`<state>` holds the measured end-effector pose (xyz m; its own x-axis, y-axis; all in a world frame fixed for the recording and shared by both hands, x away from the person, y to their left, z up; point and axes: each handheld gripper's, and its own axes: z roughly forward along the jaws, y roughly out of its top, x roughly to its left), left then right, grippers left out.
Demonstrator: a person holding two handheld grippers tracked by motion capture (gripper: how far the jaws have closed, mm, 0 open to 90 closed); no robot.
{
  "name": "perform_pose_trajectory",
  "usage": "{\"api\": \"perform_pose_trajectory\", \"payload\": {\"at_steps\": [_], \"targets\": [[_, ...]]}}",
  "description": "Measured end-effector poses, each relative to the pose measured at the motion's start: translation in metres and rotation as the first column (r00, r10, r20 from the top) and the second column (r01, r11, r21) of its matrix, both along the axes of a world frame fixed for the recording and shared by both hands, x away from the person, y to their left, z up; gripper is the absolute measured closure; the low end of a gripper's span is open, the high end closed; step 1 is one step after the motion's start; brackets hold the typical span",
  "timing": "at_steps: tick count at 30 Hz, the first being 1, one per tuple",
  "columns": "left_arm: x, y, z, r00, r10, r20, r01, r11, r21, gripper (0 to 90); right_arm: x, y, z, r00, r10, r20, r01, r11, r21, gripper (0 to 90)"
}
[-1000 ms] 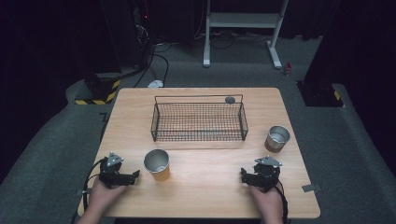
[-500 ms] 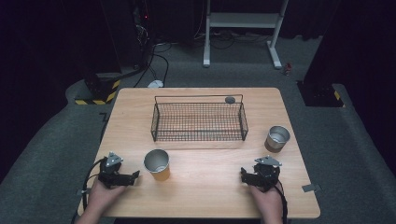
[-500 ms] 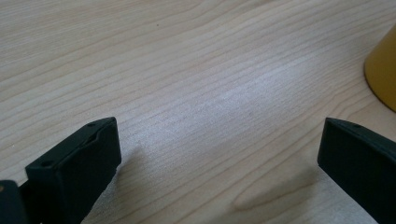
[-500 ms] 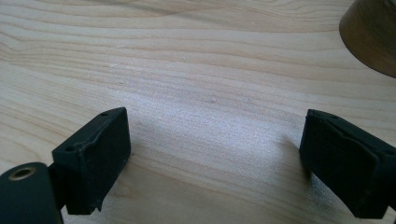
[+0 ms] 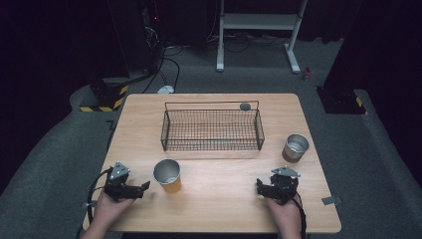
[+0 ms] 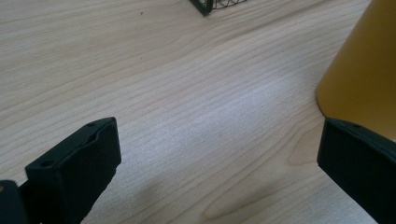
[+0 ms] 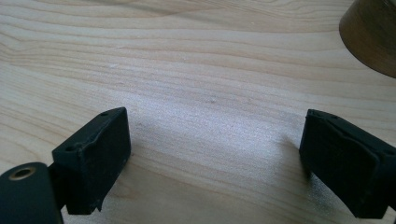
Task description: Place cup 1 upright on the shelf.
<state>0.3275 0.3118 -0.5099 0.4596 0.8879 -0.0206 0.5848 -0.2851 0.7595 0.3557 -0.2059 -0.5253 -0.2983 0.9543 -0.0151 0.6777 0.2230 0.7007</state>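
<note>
- Left hand-held gripper (image 5: 144,186) rested low on the near left part of the table (image 5: 224,204), its jaws spread wide apart and holding nothing; in the left gripper view (image 6: 217,154) bare wood lay between them.
- Just beside its tips, toward the middle of the table, stood the orange cup (image 5: 167,176), upright with a silvery inside, apart from the jaws; in the left gripper view the cup's orange wall (image 6: 364,79) rose just past one jaw, outside the gap.
- Right hand-held gripper (image 5: 260,187) sat on the near right part of the table, its jaws likewise wide apart and empty, with only wood grain between them in the right gripper view (image 7: 215,149).
- Farther out and to its right stood the brown cup (image 5: 295,148), upright, near but clear of the gripper; the right gripper view caught its lower edge (image 7: 371,35).
- Beyond both cups, a black wire basket (image 5: 212,145) lay across the middle of the table.
- A small grey disc (image 5: 245,106) lay by the basket's far rim.
- No lettering or brand could be read on either cup.
</note>
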Motion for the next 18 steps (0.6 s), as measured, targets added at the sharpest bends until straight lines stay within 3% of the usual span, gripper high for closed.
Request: {"api": "perform_pose_trajectory", "payload": {"at_steps": [18], "targets": [[-0.009,-0.007,0.012,0.9970,-0.064,0.045,0.066,0.9963,-0.054,0.6,0.000,0.000,0.000,1.0000,-0.001,0.000,0.001,1.000,0.001,8.8]]}}
